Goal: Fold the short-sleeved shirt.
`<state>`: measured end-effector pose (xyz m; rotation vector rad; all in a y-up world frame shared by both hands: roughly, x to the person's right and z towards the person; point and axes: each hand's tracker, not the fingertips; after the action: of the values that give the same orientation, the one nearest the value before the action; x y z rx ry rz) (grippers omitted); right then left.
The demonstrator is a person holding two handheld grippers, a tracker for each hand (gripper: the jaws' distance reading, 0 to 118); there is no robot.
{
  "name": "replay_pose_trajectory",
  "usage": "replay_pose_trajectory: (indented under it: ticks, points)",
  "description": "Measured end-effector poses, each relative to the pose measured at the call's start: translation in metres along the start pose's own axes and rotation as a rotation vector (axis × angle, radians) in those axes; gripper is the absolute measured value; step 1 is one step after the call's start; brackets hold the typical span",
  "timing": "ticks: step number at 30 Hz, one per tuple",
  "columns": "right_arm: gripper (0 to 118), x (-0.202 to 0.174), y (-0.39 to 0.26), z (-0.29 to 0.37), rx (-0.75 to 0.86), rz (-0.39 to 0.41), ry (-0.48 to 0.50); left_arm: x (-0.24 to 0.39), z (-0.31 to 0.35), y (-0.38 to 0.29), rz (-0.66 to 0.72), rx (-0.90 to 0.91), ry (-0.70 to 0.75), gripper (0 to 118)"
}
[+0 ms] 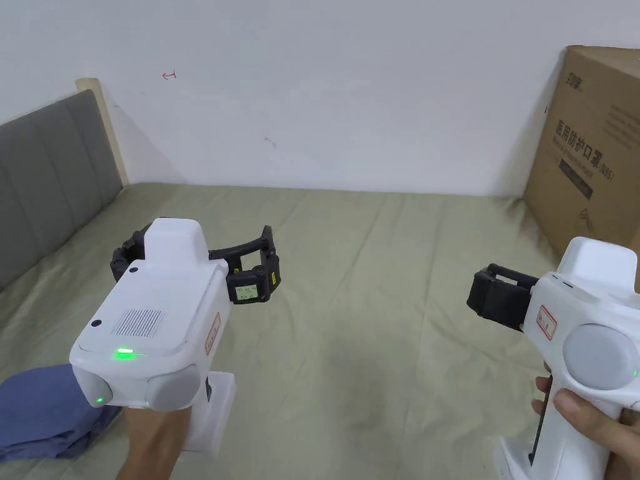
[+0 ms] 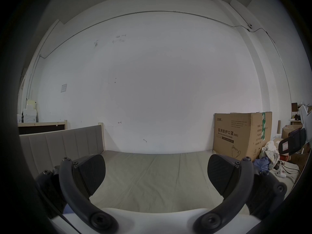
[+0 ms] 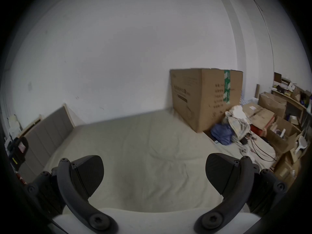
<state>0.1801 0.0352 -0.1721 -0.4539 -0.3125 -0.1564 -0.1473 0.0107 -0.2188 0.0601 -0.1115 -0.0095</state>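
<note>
A pale olive-green bed sheet [image 1: 387, 300] lies below a plain white wall [image 1: 325, 94] bearing small red marks. The headboard [image 1: 50, 175] is grey with vertical seams, edged in light wood. A brown cardboard box [image 1: 594, 144] carries dark print (and, in the right gripper view, a strip of green-and-white tape). The left gripper [image 1: 250, 265] and right gripper [image 1: 494, 297] are black on white bodies, one showing a green light. A blue garment [image 1: 44, 406] sits at lower left.
</note>
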Motion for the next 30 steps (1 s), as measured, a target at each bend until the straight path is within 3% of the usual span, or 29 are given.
replay_pose_trajectory:
  ticks: [9, 14, 21, 26, 30]
  points:
    - [118, -0.004, 0.007, 0.002, -0.068, -0.062, 0.053, -0.003, -0.002, -0.001, 0.003, 0.001, 0.008, 118]
    - [117, -0.009, 0.005, 0.006, 0.004, 0.010, 0.031, -0.004, -0.001, 0.000, 0.004, 0.005, 0.009, 118]
    - [117, -0.010, 0.005, 0.006, 0.000, 0.009, 0.033, -0.005, 0.000, 0.000, 0.000, 0.004, 0.011, 118]
    - [117, -0.009, 0.002, 0.006, 0.107, 0.059, 0.028, -0.004, 0.000, 0.000, -0.004, 0.002, 0.011, 118]
    - [117, -0.003, -0.005, 0.007, 0.252, 0.052, 0.100, -0.004, 0.001, -0.001, -0.003, 0.005, 0.010, 118]
